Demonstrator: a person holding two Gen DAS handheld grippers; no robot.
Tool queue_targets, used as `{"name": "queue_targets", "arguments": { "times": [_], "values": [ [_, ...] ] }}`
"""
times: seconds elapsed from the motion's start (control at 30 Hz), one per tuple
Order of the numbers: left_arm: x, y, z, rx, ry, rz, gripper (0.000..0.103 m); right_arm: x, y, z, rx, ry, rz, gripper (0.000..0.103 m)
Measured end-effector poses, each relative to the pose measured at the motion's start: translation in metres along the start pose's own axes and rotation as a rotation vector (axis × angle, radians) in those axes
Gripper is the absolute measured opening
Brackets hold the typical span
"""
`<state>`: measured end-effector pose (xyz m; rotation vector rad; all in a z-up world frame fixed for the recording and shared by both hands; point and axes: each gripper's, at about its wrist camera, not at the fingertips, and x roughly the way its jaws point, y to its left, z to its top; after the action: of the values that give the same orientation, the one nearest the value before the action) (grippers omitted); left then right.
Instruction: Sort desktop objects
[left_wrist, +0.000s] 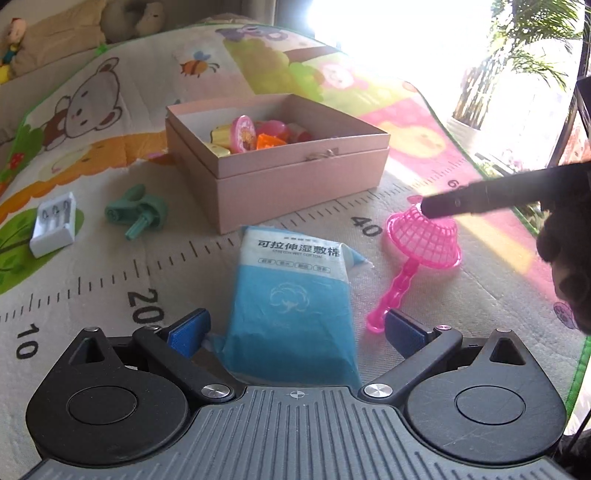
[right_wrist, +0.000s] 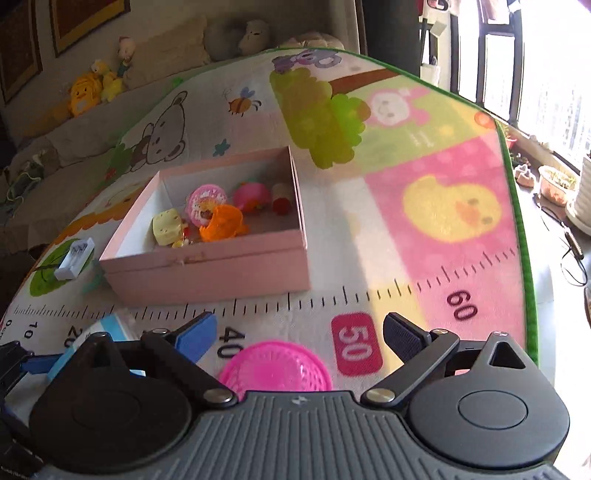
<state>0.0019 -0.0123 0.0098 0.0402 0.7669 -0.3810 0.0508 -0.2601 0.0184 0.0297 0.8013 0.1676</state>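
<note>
Pink strainer (right_wrist: 275, 365) mostly hidden behind right gripper body; blue cotton pack (right_wrist: 107, 326) cut by left finger; window area (left_wrist: 388, 40) blown out white

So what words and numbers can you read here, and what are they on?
"可拉伸湿敷棉": blue and white packet, top line.
"STRETCH WET COTTON": small line under it, blurry, so not certain.
Four small boxed labels below that: too small to read.
"10", "20", "40", "60": ruler printed on the play mat.
"50": red patch on that ruler.
Nothing readable on the pink box.
</note>
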Motion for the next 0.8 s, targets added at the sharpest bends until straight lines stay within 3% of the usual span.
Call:
{"name": "queue_targets", "arguments": {
  "times": [0.2,0.33,0.43,0.57,0.7,0.8],
  "values": [
    [-0.004,-0.013,-0.001,0.032,-0.002,-0.002,0.103,0.023,0.019,-0.027,0.016,-0.002,-0.031,0.092],
    [-0.015,-0.011,-0.002,0.030,-0.014,0.032,0.103,0.029,0.033,-0.021,-0.076,-0.033,0.037,0.077],
    [-0.019,-0.008,-0.003,0.022,-0.018,0.055,0.103,0.024,0.044,-0.022,-0.249,-0.019,0.118,0.077],
    [-0.017,-0.005,-0.002,0.008,-0.016,0.061,0.103,0.004,0.046,-0.037,-0.452,-0.056,0.068,0.077],
    [-0.006,-0.009,0.004,-0.004,-0.020,0.067,0.103,-0.008,0.030,-0.040,-0.468,-0.065,-0.023,0.083],
    [0.006,-0.011,0.010,-0.013,-0.009,0.087,0.102,-0.016,0.014,-0.035,-0.361,-0.057,0.009,0.090]
  ]
}}
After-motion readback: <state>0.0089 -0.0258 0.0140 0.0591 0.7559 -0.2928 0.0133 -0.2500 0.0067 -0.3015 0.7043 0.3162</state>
